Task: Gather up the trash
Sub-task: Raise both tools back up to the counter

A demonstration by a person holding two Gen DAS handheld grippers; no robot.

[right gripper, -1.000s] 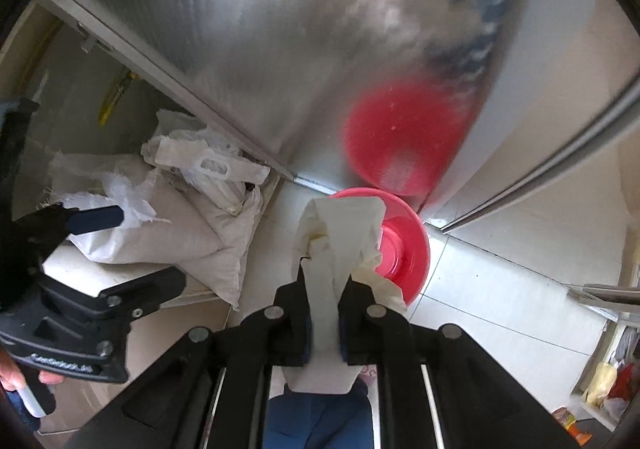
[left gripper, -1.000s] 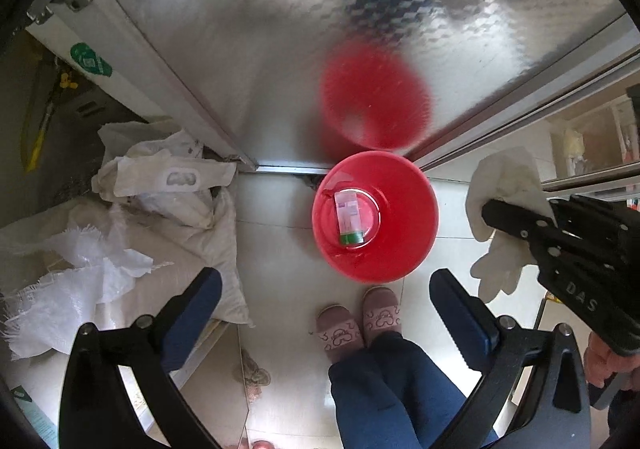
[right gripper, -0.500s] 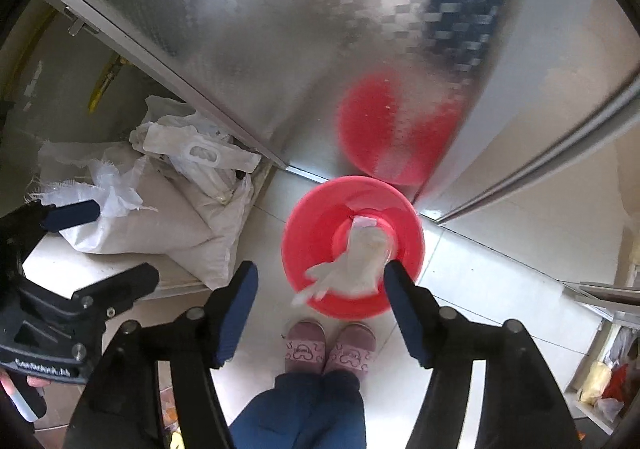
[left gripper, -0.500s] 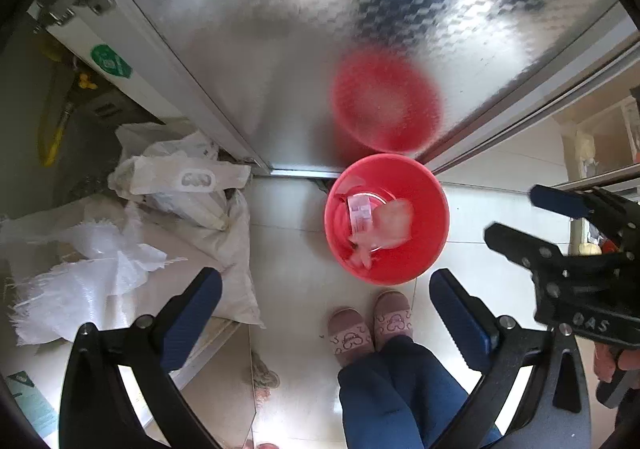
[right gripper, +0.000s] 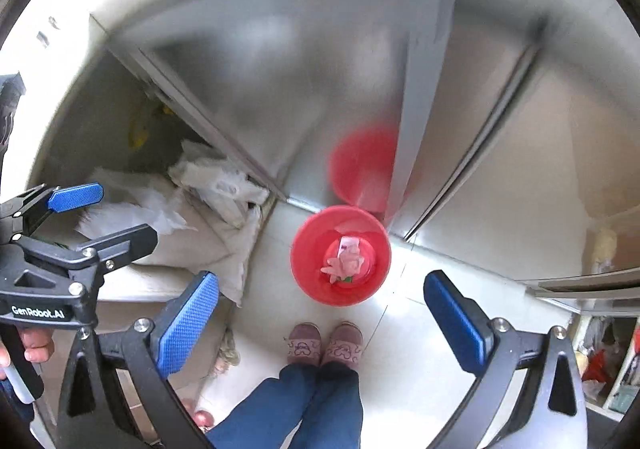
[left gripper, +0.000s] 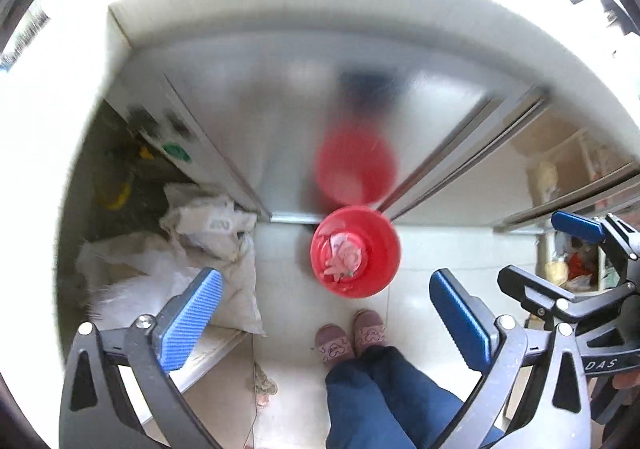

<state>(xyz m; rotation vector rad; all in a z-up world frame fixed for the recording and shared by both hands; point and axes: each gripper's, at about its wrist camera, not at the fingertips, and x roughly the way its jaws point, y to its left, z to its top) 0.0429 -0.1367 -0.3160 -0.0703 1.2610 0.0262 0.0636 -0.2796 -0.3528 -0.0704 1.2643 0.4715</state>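
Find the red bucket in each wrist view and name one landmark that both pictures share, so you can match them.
Left wrist view: the red bucket stands on the floor just right of centre, between the open blue fingers, trash inside.
Right wrist view: the red bucket sits at centre, above the slippers.
Shared landmark: the pink slippers just below the bucket, and its red reflection in the metal door behind.

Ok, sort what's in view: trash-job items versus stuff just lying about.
Job:
- red bucket
- crumpled glove in it
- small carton under it
- right gripper, jaws opening, nothing between
- left gripper, open

Lying about:
- white sacks
- metal cabinet door
- slippers
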